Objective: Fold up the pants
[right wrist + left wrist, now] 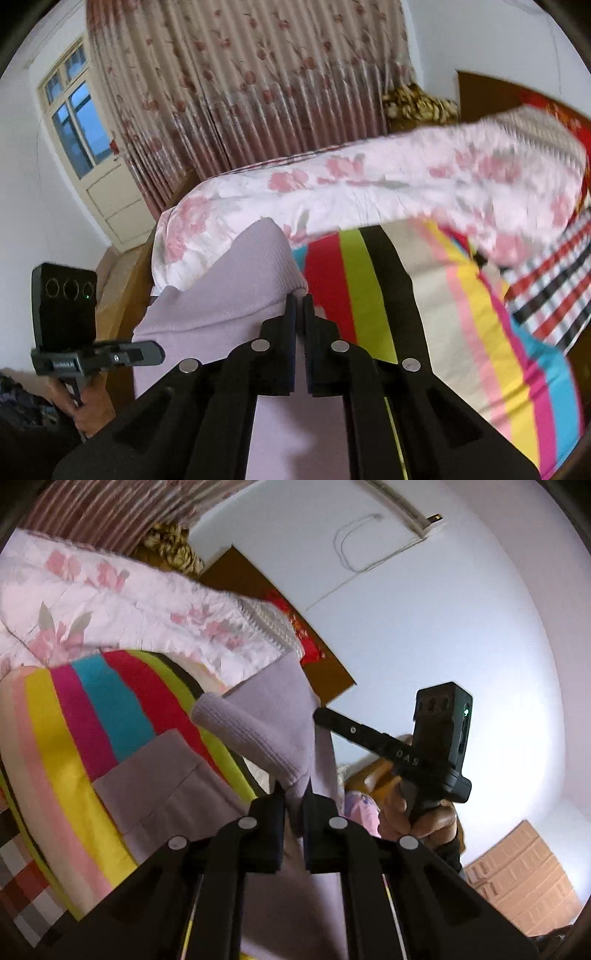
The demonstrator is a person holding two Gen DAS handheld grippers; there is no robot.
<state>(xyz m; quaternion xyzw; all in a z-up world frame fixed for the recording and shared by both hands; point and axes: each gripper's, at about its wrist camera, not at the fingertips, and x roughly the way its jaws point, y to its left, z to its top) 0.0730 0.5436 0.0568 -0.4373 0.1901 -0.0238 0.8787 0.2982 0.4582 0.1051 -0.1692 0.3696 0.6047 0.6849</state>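
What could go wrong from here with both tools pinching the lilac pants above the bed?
1. The left tool and right tool each pinch only a thin edge of the lilac pants; the knit could slip out under its own hanging weight.
2. The rest of the pants still lies on the striped sheet, so it may drag and bunch.
3. The floral quilt sits close behind; a forward fold could land on it or snag.
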